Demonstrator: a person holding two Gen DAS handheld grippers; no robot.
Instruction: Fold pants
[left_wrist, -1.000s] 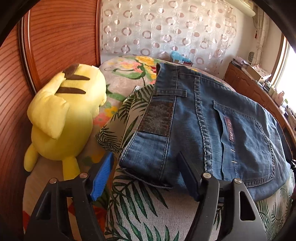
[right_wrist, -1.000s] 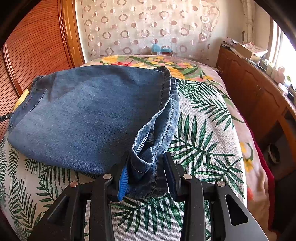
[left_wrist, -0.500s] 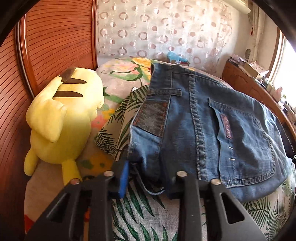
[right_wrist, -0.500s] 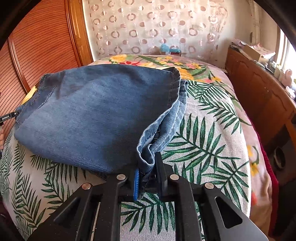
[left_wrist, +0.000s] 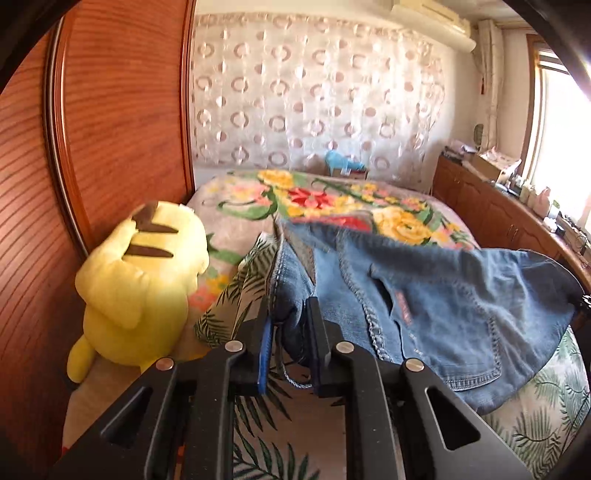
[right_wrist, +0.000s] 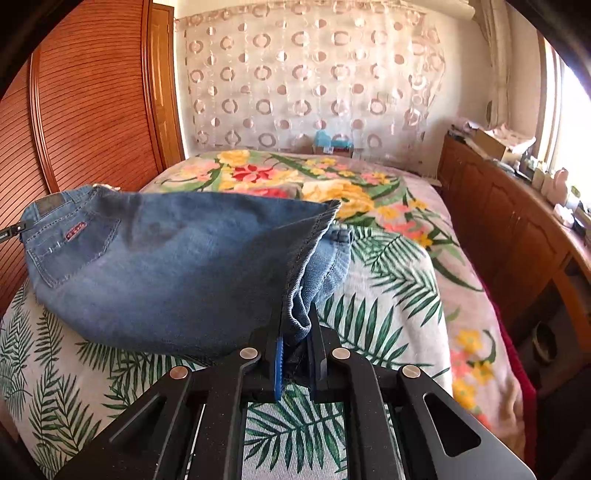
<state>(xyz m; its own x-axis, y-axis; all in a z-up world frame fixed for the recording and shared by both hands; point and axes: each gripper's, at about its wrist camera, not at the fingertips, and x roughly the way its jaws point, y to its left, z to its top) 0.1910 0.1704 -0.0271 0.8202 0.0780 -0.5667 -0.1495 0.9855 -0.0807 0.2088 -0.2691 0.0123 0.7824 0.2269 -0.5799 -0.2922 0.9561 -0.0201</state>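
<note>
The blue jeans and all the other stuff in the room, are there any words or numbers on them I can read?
None can be read.
Small red tab on the back pocket of the blue denim jeans: has marks, too blurred to read.
Dark leather patch at the jeans' waistband: no lettering can be made out.
Boxes and bottles on the wooden sideboard: too small to read.

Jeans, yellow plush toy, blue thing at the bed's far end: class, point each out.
jeans (left_wrist: 461, 295): left wrist view, back pocket panel.
yellow plush toy (left_wrist: 136, 280): left wrist view, its back.
blue thing (right_wrist: 327, 139): right wrist view, its middle.
</note>
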